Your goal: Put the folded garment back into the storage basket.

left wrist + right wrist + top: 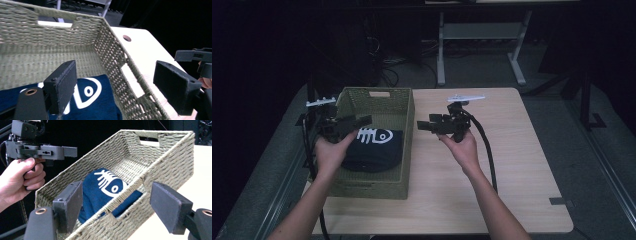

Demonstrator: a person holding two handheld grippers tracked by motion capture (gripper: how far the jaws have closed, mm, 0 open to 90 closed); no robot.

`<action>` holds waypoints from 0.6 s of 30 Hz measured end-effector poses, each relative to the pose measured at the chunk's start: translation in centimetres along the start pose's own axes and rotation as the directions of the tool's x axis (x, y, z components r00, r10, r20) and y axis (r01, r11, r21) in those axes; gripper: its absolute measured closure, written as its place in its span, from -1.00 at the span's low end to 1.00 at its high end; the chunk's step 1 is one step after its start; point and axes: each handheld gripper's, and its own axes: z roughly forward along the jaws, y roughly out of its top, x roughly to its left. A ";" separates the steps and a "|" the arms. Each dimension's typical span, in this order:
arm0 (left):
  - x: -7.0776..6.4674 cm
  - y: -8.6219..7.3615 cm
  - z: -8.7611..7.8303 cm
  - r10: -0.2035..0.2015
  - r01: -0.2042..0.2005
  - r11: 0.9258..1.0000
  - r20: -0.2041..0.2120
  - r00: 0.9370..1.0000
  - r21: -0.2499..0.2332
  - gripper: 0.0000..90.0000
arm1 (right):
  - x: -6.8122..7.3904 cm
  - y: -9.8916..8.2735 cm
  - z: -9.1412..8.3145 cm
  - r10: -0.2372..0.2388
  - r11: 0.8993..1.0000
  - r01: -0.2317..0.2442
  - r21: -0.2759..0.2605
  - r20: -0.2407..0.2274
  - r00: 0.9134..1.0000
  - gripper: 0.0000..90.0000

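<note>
An olive woven basket [404, 107] stands on the left half of the table. Inside it lies a folded navy cloth [377, 147] with a white fish print, toward the near end. My left gripper [364, 120] hovers over the basket's left side, pointing right, open and holding nothing. In the left gripper view the basket wall [125, 72] and the cloth [97, 105] sit between its spread jaws. My right gripper [423, 125] hangs just right of the basket, pointing left, also open. The right gripper view looks over the basket rim [130, 187] at the cloth [100, 192] and the left gripper [72, 151].
The light wooden table [522, 150] is bare to the right of the basket, with a round cable hole [127, 38] near its far edge. A thick black cable [486, 150] trails from the right gripper. White desk legs [441, 55] stand on the floor behind.
</note>
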 end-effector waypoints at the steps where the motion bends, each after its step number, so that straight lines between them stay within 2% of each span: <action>1: -0.1 0.0 0.1 -0.001 0.001 1.000 0.006 1.000 -0.001 -0.59 | -0.1 0.0 -0.1 0.001 1.000 -0.001 -0.002 0.002 1.000 -0.42; 7: -1.0 0.0 0.6 -0.003 0.004 1.000 0.038 0.999 -0.008 -0.59 | -0.8 -0.4 -1.0 0.002 1.000 -0.002 -0.007 0.016 1.000 -0.42; 12: -1.6 0.2 0.8 0.003 -0.003 1.000 0.045 0.999 -0.008 -0.59 | -1.4 -0.5 -2.0 0.010 1.000 -0.010 -0.013 0.036 0.999 -0.43; 18: -3.5 0.4 1.2 0.038 -0.037 0.999 0.078 0.996 -0.009 -0.59 | -2.1 -0.7 -3.8 0.018 1.000 -0.016 -0.027 0.064 0.998 -0.43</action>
